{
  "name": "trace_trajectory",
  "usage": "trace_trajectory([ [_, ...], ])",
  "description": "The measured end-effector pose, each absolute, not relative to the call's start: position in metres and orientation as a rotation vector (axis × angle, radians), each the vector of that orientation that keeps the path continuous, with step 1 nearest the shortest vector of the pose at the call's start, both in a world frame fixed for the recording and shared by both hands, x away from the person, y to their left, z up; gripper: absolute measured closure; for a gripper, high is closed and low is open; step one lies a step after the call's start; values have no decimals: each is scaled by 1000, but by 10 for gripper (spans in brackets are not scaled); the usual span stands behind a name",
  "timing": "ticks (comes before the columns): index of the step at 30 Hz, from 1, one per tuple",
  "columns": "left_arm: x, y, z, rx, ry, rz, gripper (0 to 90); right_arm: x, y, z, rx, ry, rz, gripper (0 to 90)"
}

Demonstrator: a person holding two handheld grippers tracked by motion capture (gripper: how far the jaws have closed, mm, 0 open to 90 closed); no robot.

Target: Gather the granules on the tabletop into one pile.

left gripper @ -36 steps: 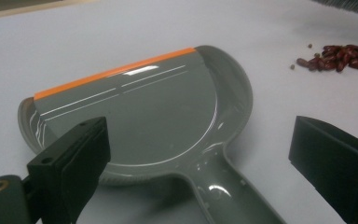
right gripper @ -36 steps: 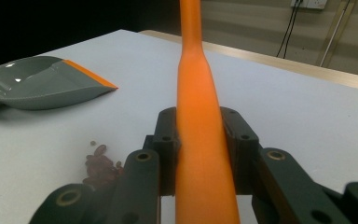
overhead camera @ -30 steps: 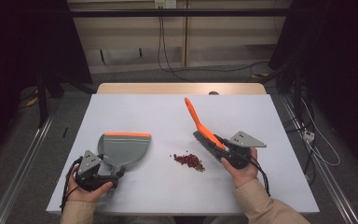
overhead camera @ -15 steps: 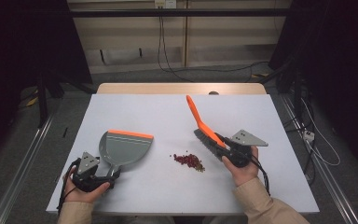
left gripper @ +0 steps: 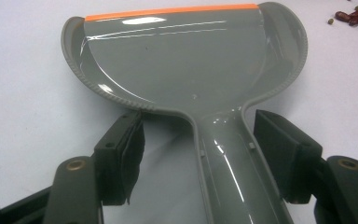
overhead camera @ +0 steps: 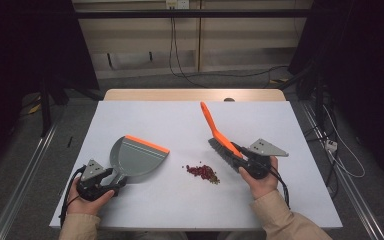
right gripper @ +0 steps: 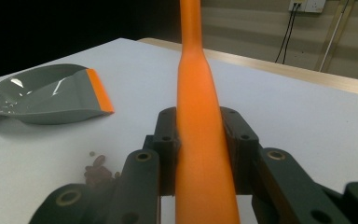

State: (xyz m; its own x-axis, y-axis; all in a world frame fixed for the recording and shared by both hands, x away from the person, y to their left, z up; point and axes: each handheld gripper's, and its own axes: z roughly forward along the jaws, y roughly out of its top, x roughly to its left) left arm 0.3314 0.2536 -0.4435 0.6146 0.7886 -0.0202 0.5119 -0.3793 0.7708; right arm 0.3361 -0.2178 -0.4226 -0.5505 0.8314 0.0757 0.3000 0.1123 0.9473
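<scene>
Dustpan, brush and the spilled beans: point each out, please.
dustpan (overhead camera: 135, 159), high view, on the grey pan floor.
brush (overhead camera: 215, 128), high view, on the orange handle.
beans (overhead camera: 202, 172), high view, middle of the small red pile.

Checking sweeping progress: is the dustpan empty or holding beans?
Empty: the dustpan shows a bare grey inside; the beans lie on the table.

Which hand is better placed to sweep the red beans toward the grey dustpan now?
The right. Its gripper already clamps the orange brush, bristles just beside the beans. The left gripper has just been closing around the dustpan handle, but its pads do not press it yet.
</scene>
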Motion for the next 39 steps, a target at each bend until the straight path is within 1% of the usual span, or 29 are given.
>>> trace_trajectory([
  [3,333,253,-443,2077,1023,439,356,336,-218,-423,1103,1913,1443,707],
  [4,333,253,-444,2088,1011,417,402,336,-218,-423,1104,1911,1444,707],
  [5,334,252,-445,2091,1006,422,446,336,-218,-423,1104,1912,1445,706],
  [6,334,252,-445,2090,1001,425,460,336,-218,-423,1103,1913,1445,707],
  [8,334,252,-445,2089,992,431,567,336,-218,-423,1103,1915,1444,707],
  [10,336,253,-444,2103,985,435,618,336,-218,-423,1105,1913,1446,706],
  [18,336,253,-437,2082,971,458,627,336,-220,-423,1106,1910,1445,707],
  [29,329,252,-423,2071,875,399,628,336,-222,-423,1114,1908,1446,707],
  [39,322,249,-418,2116,794,363,628,337,-222,-424,1120,1912,1437,707],
])
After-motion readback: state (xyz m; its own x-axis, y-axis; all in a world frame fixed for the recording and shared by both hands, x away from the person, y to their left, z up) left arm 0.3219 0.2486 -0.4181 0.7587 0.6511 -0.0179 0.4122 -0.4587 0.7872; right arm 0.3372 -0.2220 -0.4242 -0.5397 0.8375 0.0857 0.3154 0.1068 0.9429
